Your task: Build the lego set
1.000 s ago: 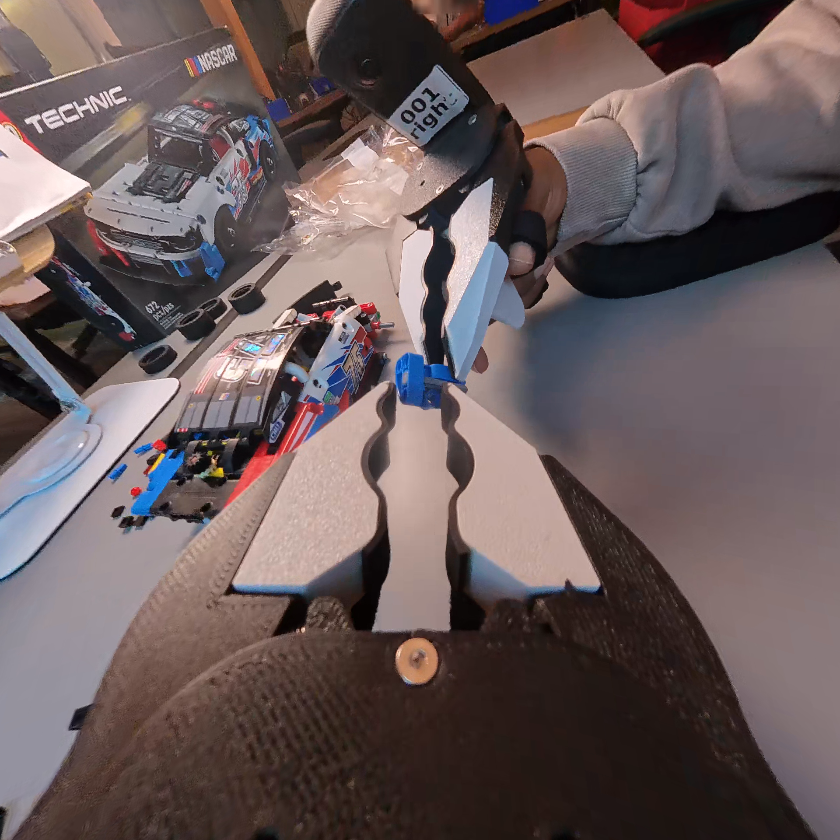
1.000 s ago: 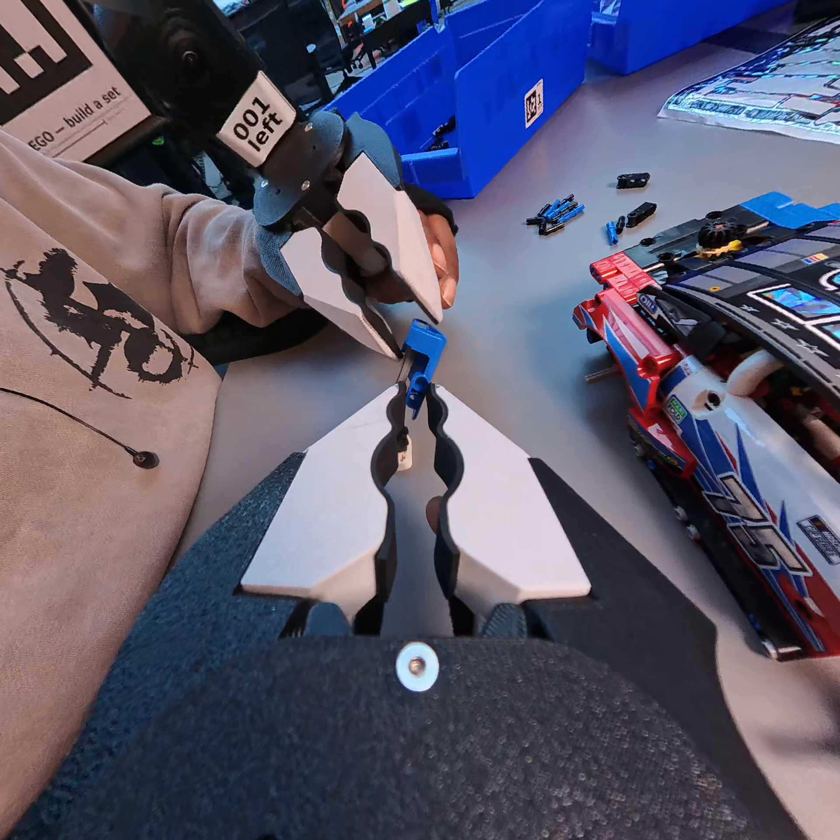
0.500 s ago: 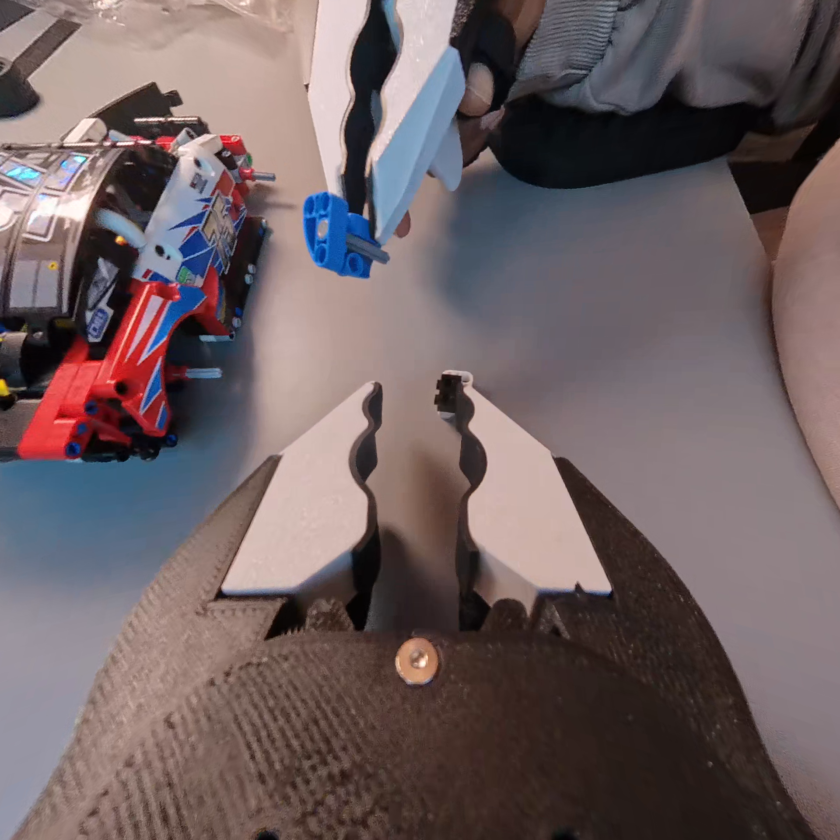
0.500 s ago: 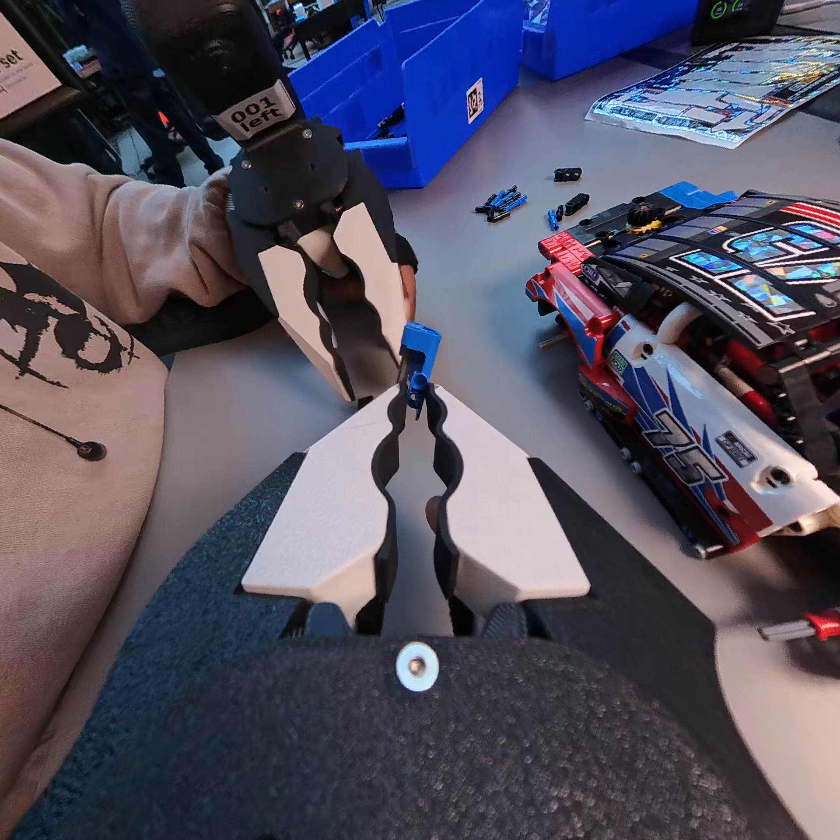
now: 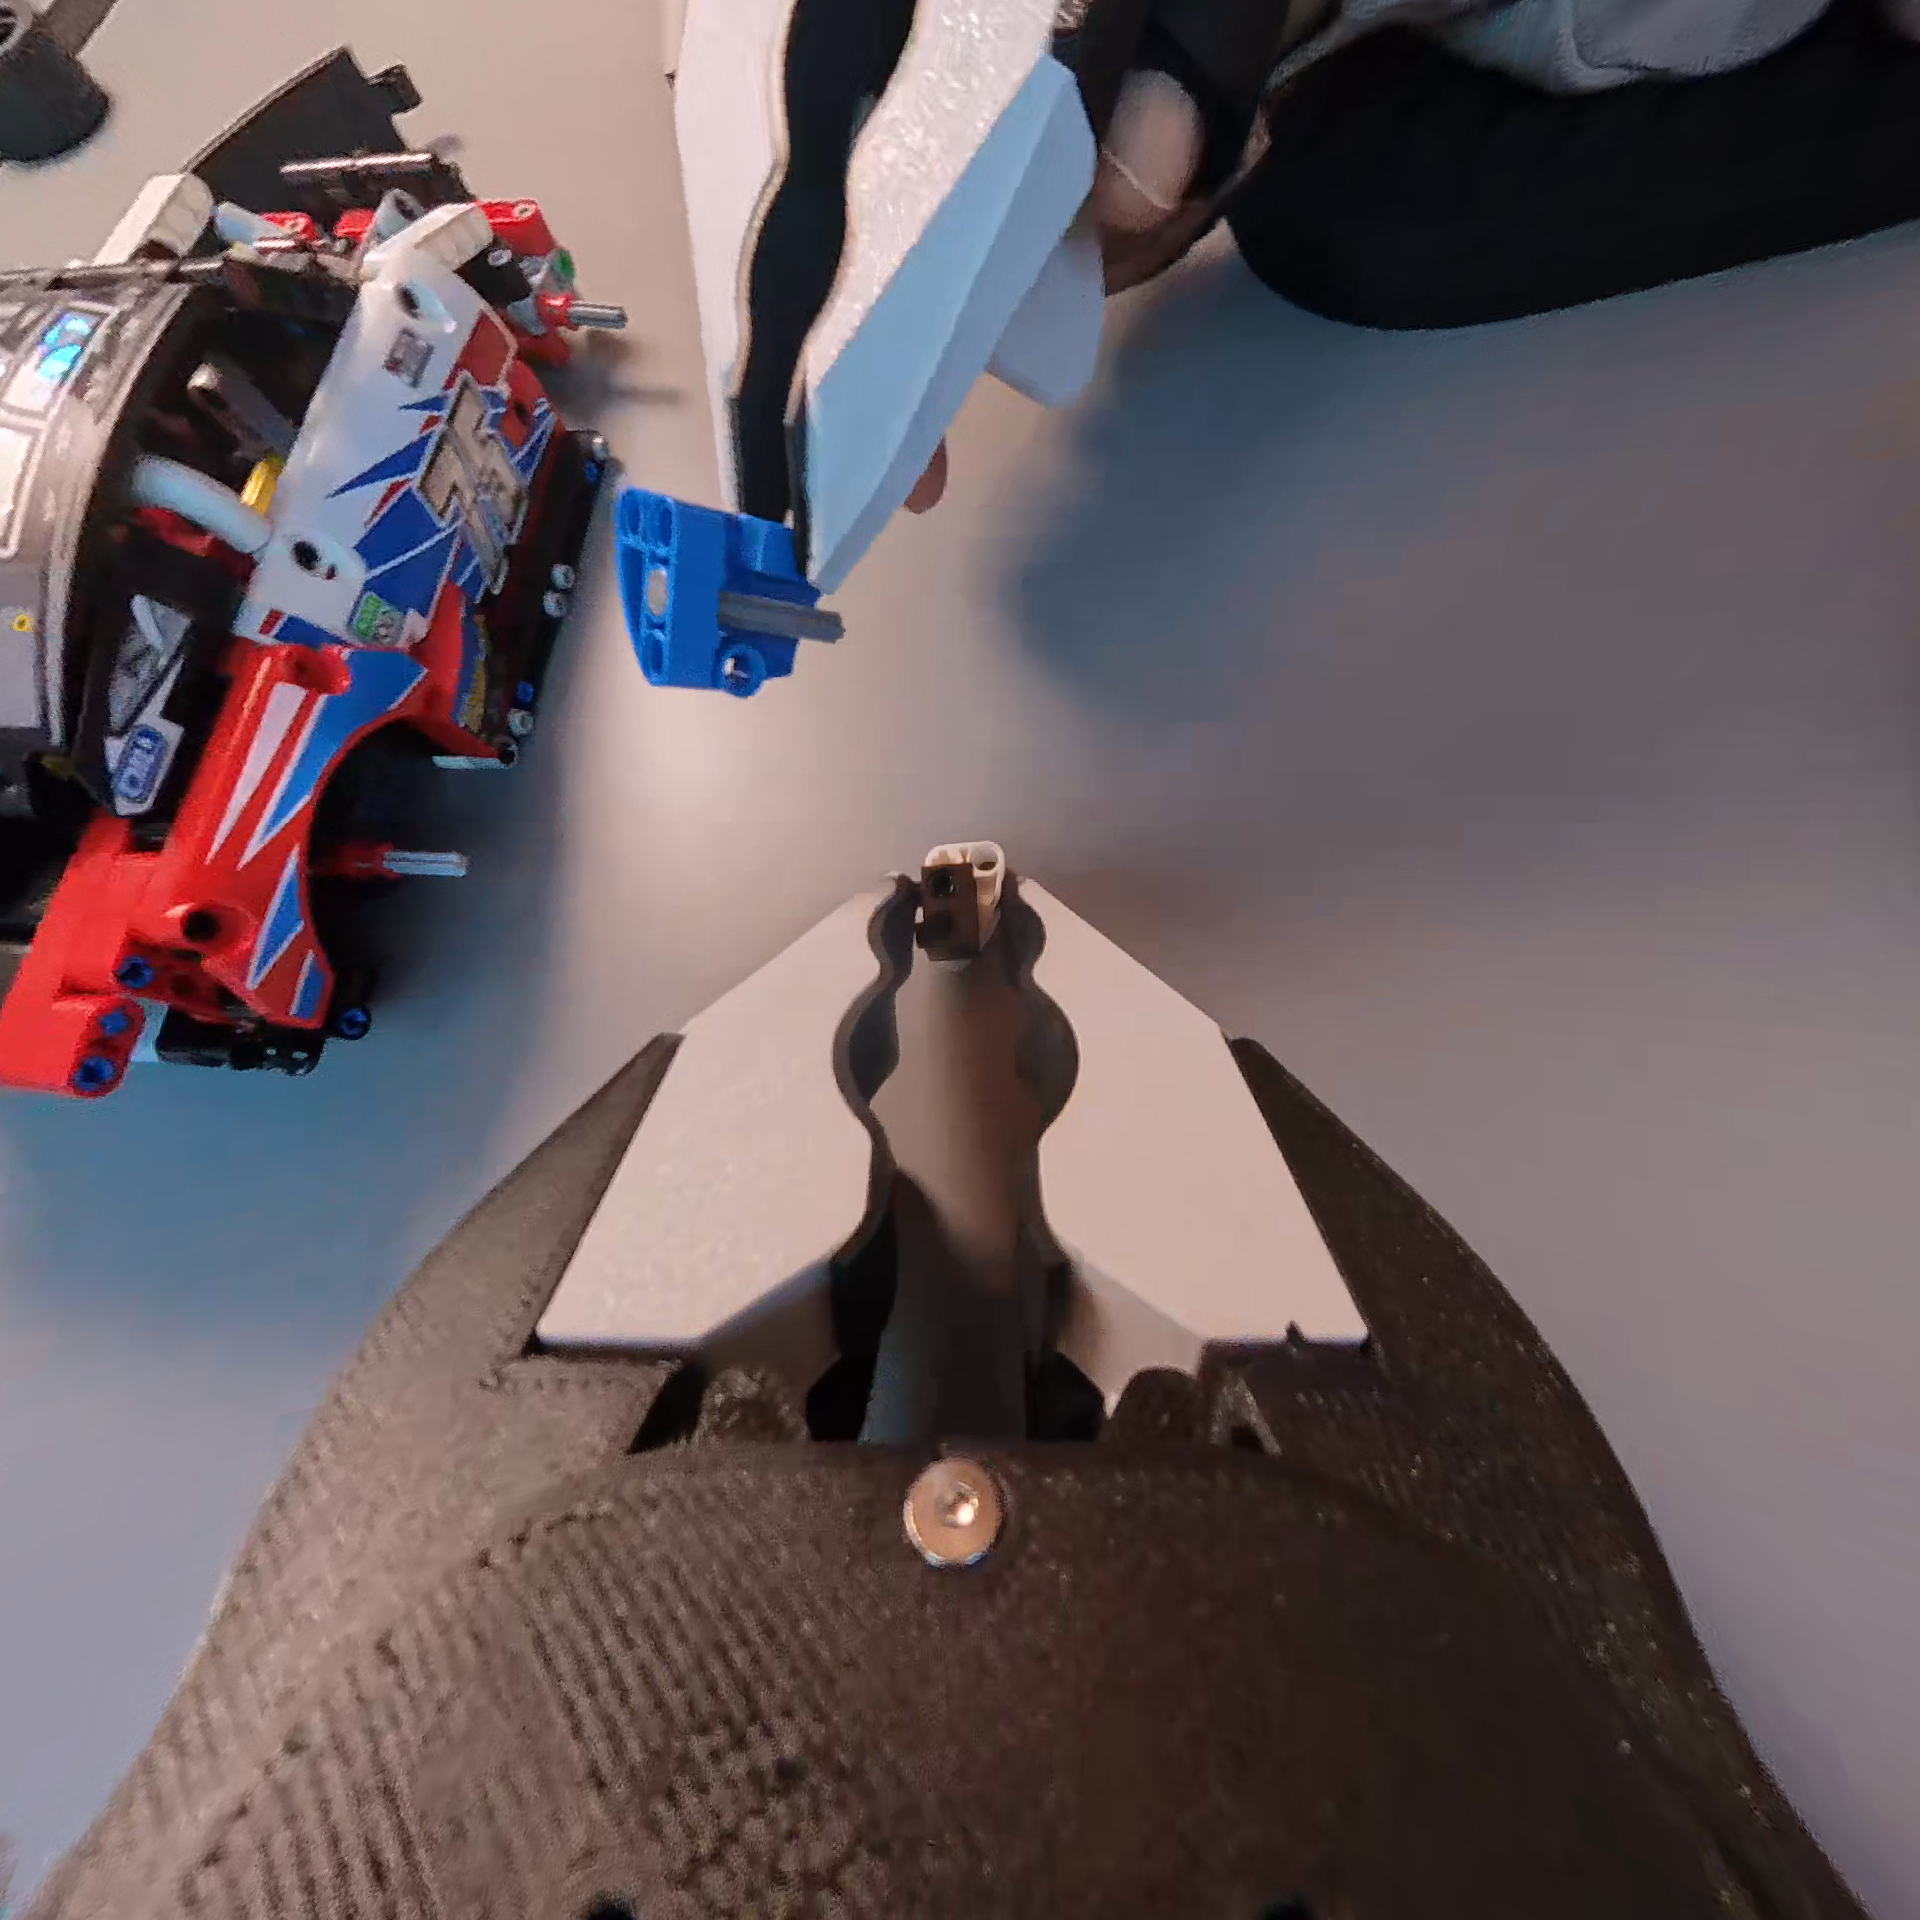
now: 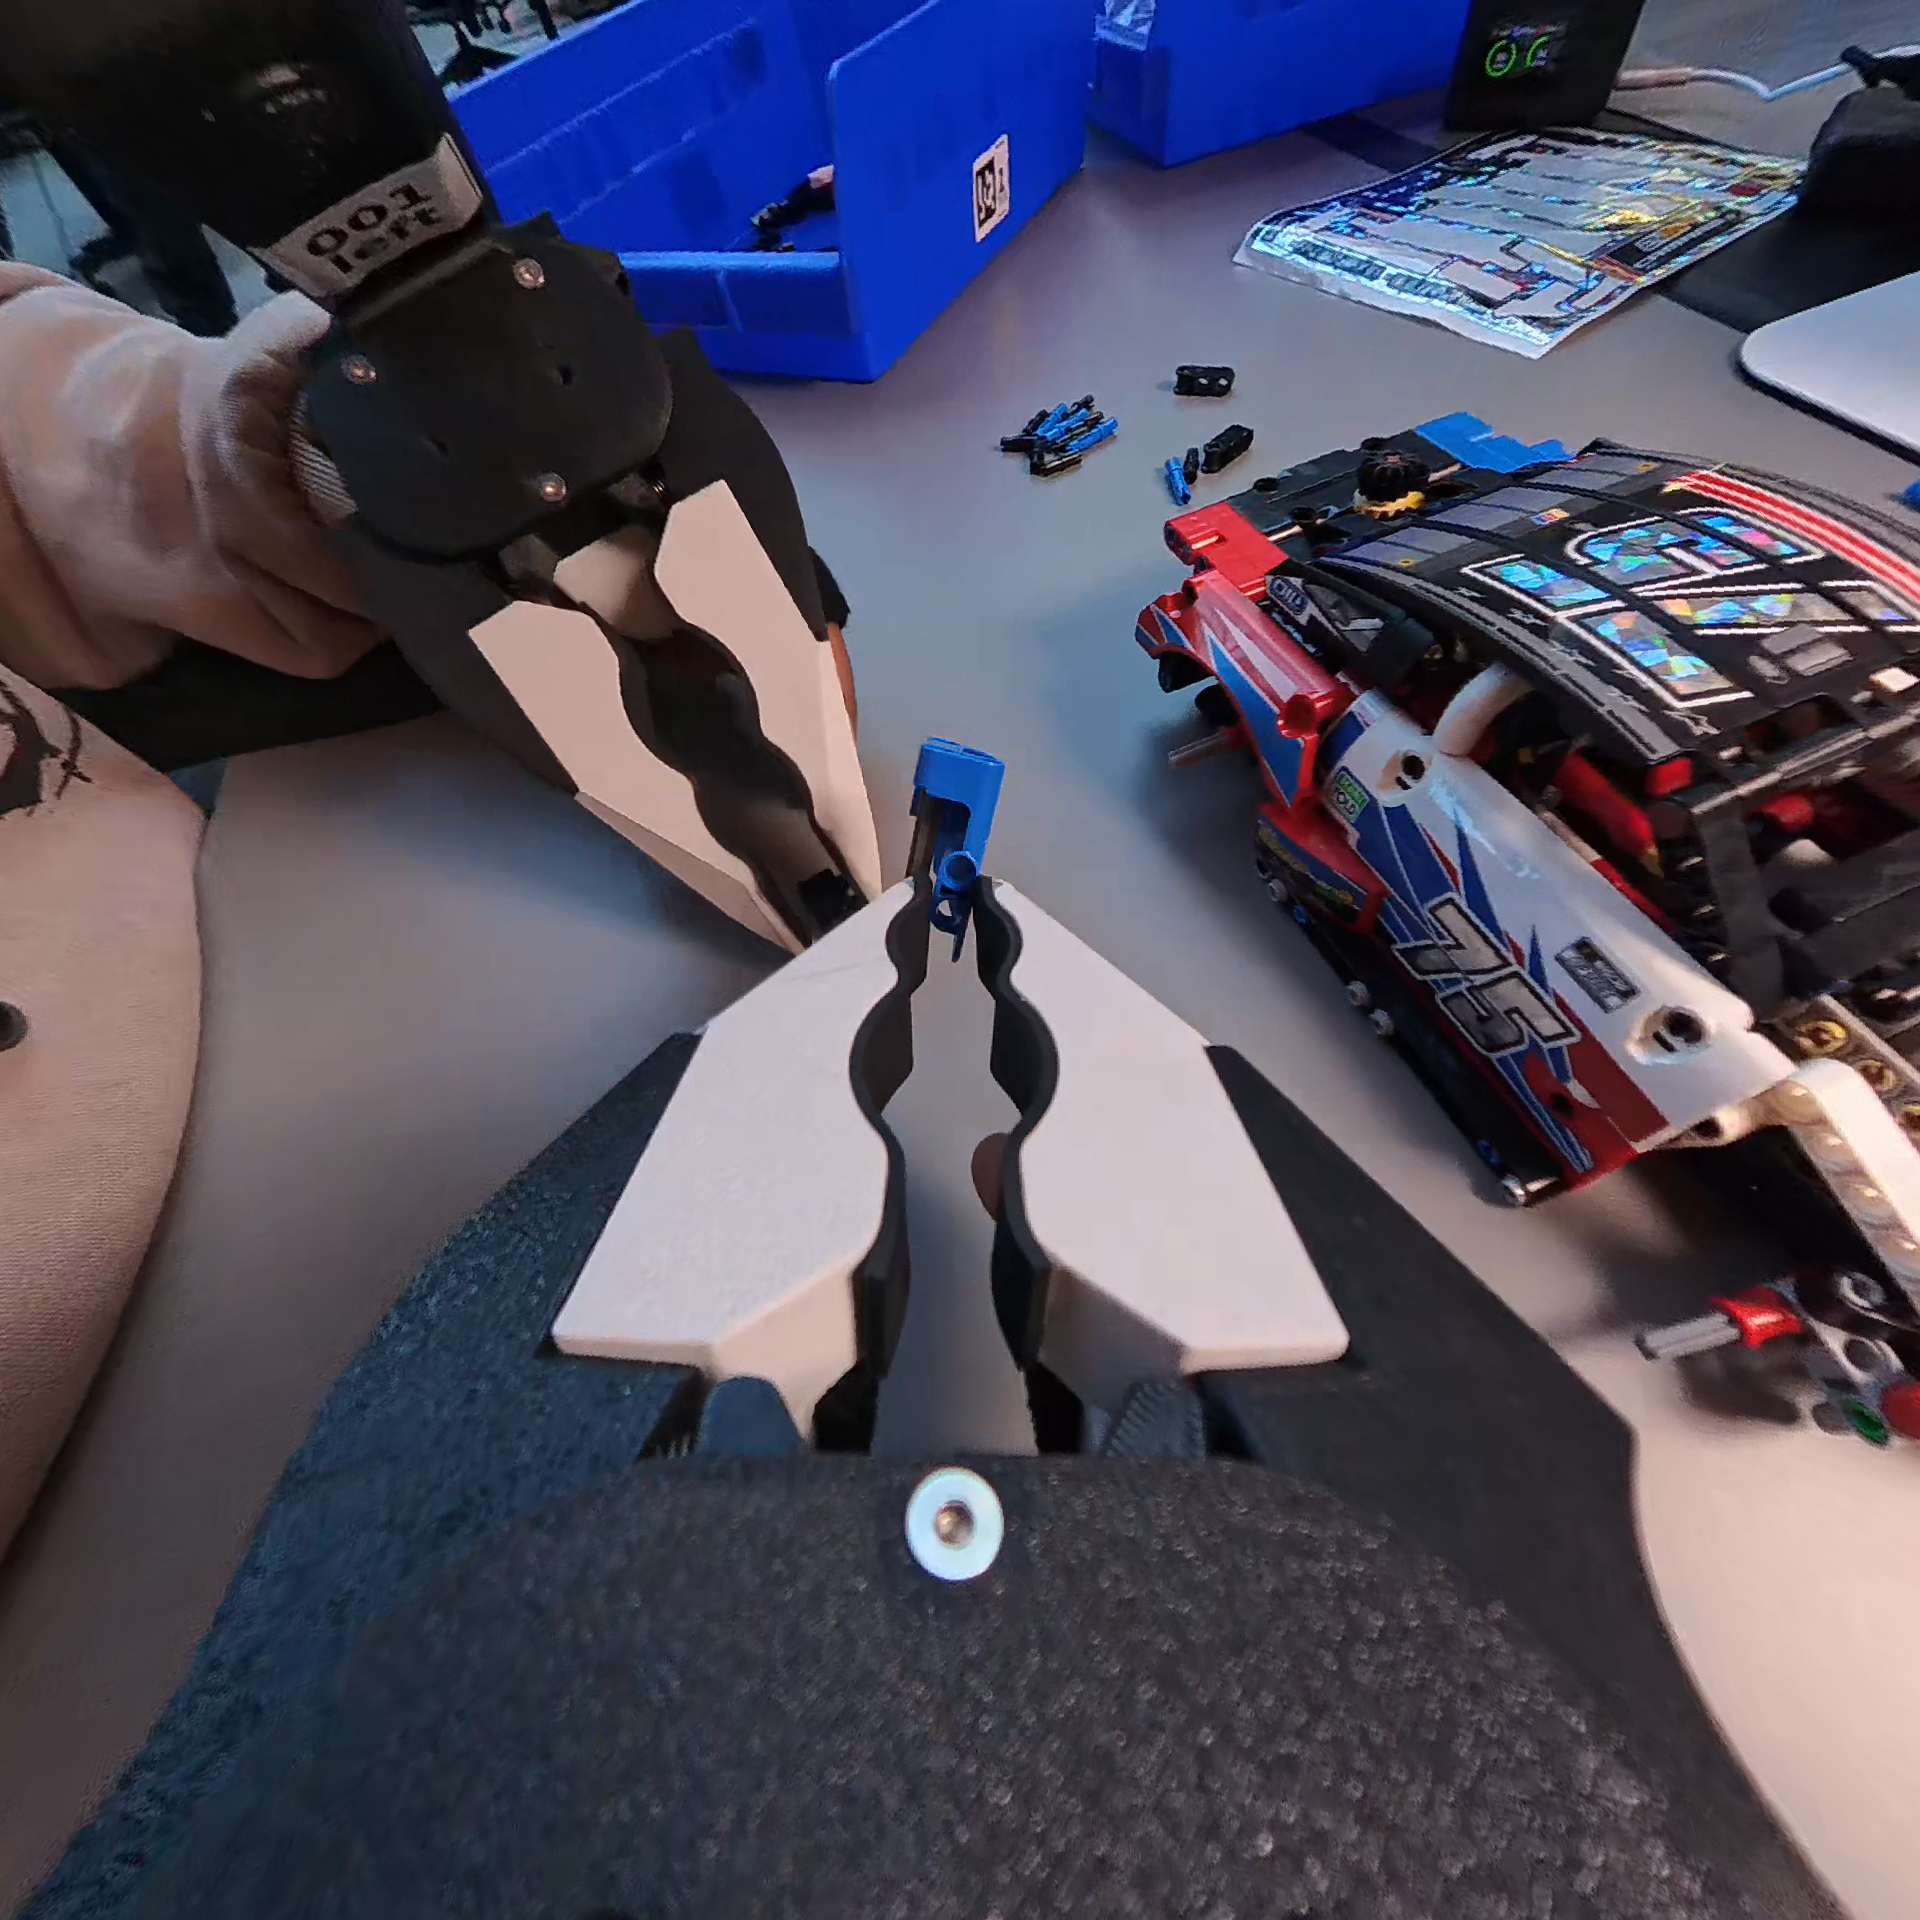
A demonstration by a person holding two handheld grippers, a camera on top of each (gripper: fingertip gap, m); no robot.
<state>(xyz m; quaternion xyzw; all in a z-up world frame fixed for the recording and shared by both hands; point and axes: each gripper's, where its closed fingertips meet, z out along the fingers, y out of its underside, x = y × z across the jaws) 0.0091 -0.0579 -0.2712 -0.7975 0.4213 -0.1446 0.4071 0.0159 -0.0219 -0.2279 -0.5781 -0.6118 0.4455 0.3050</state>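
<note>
My right gripper point(image 6: 951, 894) is shut on a blue Technic piece point(image 6: 961, 779) with a grey axle through it, held above the grey table. That piece point(image 5: 675, 592) hangs from the right gripper point(image 5: 800, 540) in the left wrist view, beside the car. My left gripper point(image 5: 958, 883) is shut on a small black and white piece point(image 5: 951, 914) at its tips. In the right wrist view the left gripper point(image 6: 836, 909) sits just left of the blue piece, tips close to mine. The partly built red, white and blue race car point(image 6: 1507, 831) lies to the right, and also shows in the left wrist view point(image 5: 312, 623).
Blue bins point(image 6: 831, 208) stand at the back. A sticker sheet point(image 6: 1507, 239) lies at the back right. Loose black and blue pins point(image 6: 1060, 426) lie behind the car. Small loose parts point(image 6: 1766, 1340) lie at the right front. A person's sleeve point(image 6: 135, 468) is at the left. Across from one pair of fingers to the other is roughly 6 cm.
The left gripper has drawn back from the blue piece, tilted down toward the table, and closed on the small black and white piece. The right gripper still holds the blue piece.
</note>
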